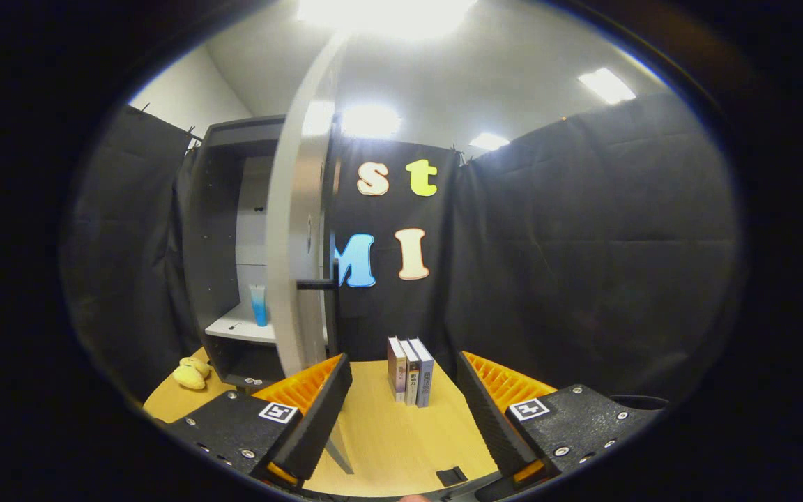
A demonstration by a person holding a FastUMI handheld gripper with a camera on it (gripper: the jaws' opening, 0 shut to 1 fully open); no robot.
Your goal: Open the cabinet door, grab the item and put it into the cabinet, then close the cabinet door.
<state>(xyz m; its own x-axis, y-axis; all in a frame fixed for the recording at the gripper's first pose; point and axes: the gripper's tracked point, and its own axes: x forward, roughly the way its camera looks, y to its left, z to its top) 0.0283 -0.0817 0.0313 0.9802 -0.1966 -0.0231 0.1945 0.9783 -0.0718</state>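
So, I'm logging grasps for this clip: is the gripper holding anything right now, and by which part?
Nothing is held. The gripper is open, with only bare table between its fingers; the books stand untouched just beyond them.

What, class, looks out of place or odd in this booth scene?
Nothing looks spilled or damaged. The cabinet door stands open, a blue tube stands upright on the shelf, three books stand neatly on the table, and the claw is open and holds nothing.

A light wooden worktop [387, 446] carries three books [410, 380] standing upright together, a dark cabinet [217, 244] beside them, a yellow soft toy [191, 373] next to the cabinet, and a small black piece [451, 476] near its front edge.
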